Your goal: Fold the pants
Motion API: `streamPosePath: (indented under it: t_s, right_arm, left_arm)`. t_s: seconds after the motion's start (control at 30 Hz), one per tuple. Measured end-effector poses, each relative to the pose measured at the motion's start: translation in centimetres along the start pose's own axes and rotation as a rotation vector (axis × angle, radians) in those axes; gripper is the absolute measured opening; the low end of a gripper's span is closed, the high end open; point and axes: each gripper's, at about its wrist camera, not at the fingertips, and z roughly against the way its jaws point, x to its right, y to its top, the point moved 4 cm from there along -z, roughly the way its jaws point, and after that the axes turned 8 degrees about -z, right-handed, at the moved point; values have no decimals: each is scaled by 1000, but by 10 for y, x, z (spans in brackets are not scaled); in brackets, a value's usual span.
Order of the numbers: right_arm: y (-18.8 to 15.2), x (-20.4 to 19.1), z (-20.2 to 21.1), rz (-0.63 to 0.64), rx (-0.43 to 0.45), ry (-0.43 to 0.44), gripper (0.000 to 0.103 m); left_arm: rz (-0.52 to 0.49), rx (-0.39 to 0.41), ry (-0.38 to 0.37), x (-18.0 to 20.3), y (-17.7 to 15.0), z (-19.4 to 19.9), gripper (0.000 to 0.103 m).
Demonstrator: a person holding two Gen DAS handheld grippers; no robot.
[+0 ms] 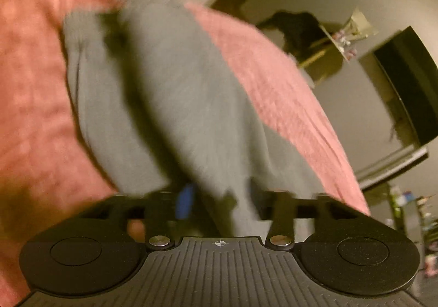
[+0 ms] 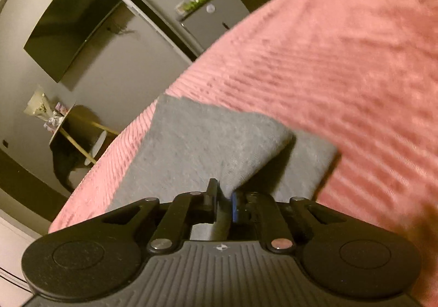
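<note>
**Grey pants pinched over the pink bed cover**

The grey pants (image 2: 197,151) are lying on the pink bed cover (image 2: 342,60). The right claw (image 2: 224,197) is pinching their folded edge. The left claw (image 1: 216,205) is gripping blurred grey cloth (image 1: 169,93).

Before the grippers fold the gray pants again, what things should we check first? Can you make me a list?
1. Right hand-held gripper pinching the gray pants: ok, jaws closed on a fold.
2. Left hand-held gripper gripping the pants: cannot tell, view blurred, cloth covers the fingers.
3. Pants resting on the pink blanket: ok.
4. Pants lying flat: not ok, bunched and partly lifted in the left view.
5. Leg ends lined up: not ok, offset in the right view.
</note>
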Motion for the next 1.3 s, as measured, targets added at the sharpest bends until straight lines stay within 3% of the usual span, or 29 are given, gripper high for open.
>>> streamPosePath:
  t_s: [0.07, 0.17, 0.23, 0.3, 0.33, 0.37, 0.47, 0.53, 0.6, 0.67, 0.73, 0.8, 0.87, 0.97, 1.07, 1.13, 1.17, 1.23, 1.3]
  right_arm:
    - [-3, 0, -2, -17, -19, 26, 27]
    - [-5, -1, -7, -29, -45, 45, 29]
    - [-4, -1, -11, -48, -63, 65, 28]
    - [-3, -2, -15, -55, -80, 68, 24]
    - [0, -2, -16, -48, -84, 60, 19]
    - [1, -4, -17, -31, -82, 42, 5]
    - [9, -25, -13, 93, -35, -16, 5]
    - [16, -42, 3, 144, 40, 40, 5]
    - [24, -49, 23, 120, 116, 157, 5]
    - [27, -46, 31, 125, 146, 194, 5]
    - [23, -33, 26, 139, 129, 158, 5]
    - [16, -15, 13, 159, 74, 70, 9]
    - [8, 6, -1, 140, -17, -22, 14]
    - [6, 24, 5, 58, -32, 3, 21]
    - [3, 27, 11, 24, -36, 28, 22]
    - [1, 25, 11, 32, -49, 32, 22]
    - [-1, 23, 10, 45, -55, 35, 21]
    - [-5, 16, 11, 89, -54, 32, 3]
    - [-10, 9, 13, 179, -20, -33, 4]
  left_arm:
    - [17, 41, 36, -5, 12, 1, 72]
    - [150, 64, 40, -23, 25, -5, 71]
    - [227, 58, 48, -34, 31, -14, 61]
    - [256, 40, 51, -45, 35, -16, 37]
    - [297, 17, 83, -49, 37, -17, 15]
    - [305, 7, 79, -53, 40, -16, 15]
    - [267, 47, 41, -52, 46, 1, 12]
    - [213, 96, 11, -43, 51, 16, 12]
    - [190, 157, -16, -41, 52, 30, 12]
    - [188, 150, 11, -45, 45, 35, 13]
    - [132, 89, 71, -52, 32, 28, 16]
    - [57, 4, 223, -59, 19, 20, 26]
    - [72, -3, 272, -66, 16, 26, 55]
    - [143, 64, 284, -68, 23, 48, 61]
    - [119, 134, 332, -57, 29, 71, 70]
    - [84, 179, 320, -40, 34, 76, 74]
    - [66, 190, 303, -31, 33, 77, 75]
    - [36, 190, 271, -15, 30, 70, 75]
    - [12, 177, 266, 0, 27, 58, 75]
